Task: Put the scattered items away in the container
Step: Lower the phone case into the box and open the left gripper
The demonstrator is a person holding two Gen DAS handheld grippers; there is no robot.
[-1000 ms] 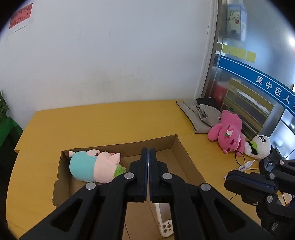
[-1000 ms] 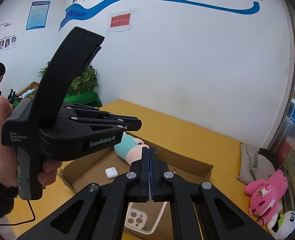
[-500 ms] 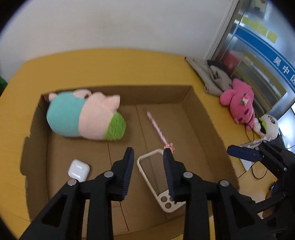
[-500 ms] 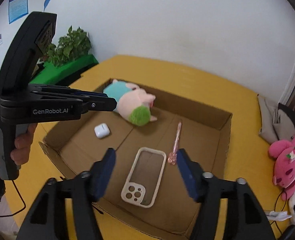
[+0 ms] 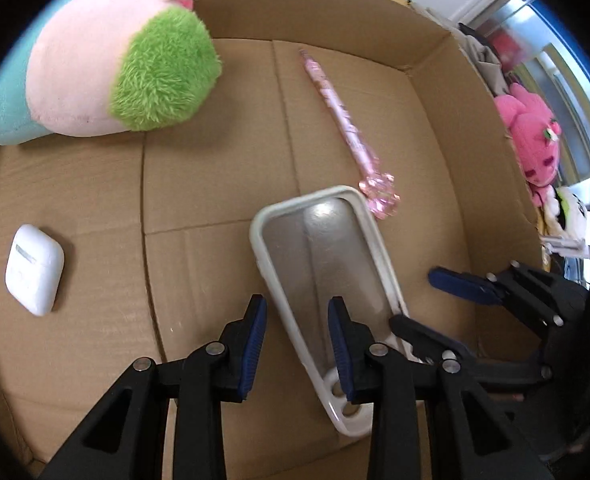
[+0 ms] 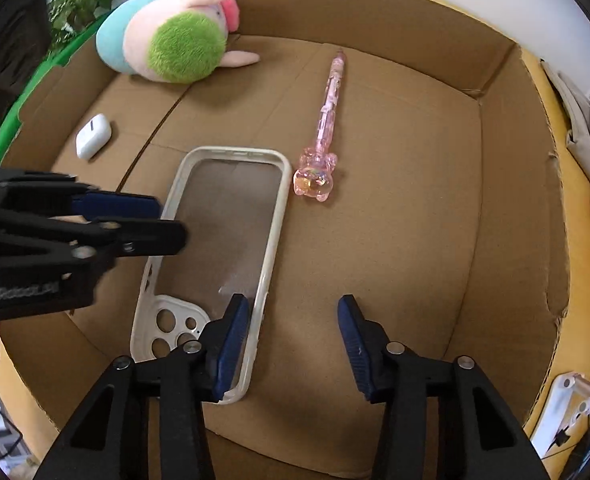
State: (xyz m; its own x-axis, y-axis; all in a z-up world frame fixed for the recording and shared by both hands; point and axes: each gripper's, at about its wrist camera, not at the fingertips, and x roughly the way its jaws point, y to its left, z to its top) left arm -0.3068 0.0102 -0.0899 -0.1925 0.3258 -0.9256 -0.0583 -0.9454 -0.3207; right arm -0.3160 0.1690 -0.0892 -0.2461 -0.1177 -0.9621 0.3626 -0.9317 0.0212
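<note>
Over box [image 6: 507, 184], 2 grippers [image 5: 297, 332] [image 6: 293, 340] lowered, fingers [image 6: 353, 328] apart

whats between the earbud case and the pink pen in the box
The phone case lies between the earbud case and the pen, clearest in the right wrist view.

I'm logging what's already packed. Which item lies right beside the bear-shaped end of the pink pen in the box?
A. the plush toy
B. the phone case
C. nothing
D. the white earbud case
B: the pink pen's bear end lies beside the top corner of the phone case.
</note>
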